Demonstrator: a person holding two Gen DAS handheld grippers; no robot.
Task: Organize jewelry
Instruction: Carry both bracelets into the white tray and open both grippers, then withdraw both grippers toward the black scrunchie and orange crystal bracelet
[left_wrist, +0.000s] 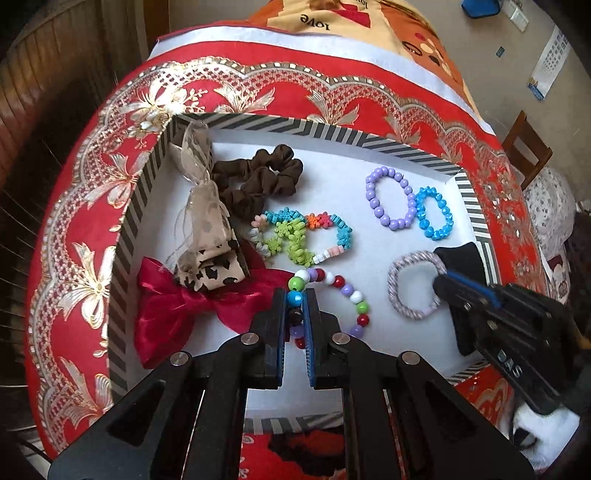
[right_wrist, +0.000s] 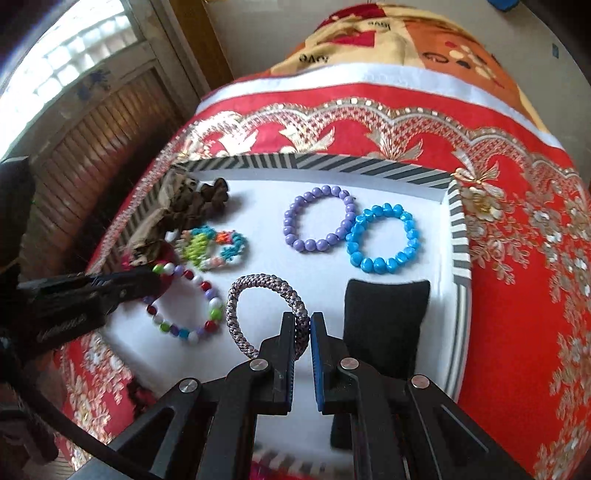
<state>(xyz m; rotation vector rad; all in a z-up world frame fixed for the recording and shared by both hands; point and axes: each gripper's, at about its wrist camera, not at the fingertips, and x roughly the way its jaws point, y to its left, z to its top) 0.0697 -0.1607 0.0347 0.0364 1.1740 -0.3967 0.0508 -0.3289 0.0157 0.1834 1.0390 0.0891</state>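
Observation:
A white tray with a striped rim (left_wrist: 325, 130) (right_wrist: 369, 166) lies on a red bedspread. My left gripper (left_wrist: 295, 299) (right_wrist: 157, 282) is shut on a multicoloured bead bracelet (left_wrist: 347, 291) (right_wrist: 199, 325) at the tray's near left. My right gripper (right_wrist: 303, 321) (left_wrist: 441, 282) is shut on a braided purple-grey hair tie (right_wrist: 255, 282) (left_wrist: 400, 306). A purple bead bracelet (left_wrist: 384, 218) (right_wrist: 295, 236) and a blue bead bracelet (left_wrist: 443, 230) (right_wrist: 369, 264) lie touching at the far right.
A brown scrunchie (left_wrist: 258, 181), a leopard ribbon (left_wrist: 207, 229), a red bow (left_wrist: 173, 310) and a colourful snowflake bracelet (left_wrist: 295, 240) (right_wrist: 207, 247) crowd the tray's left. A black pad (right_wrist: 384, 317) lies near right. A wooden chair (left_wrist: 524, 147) stands beyond the bed.

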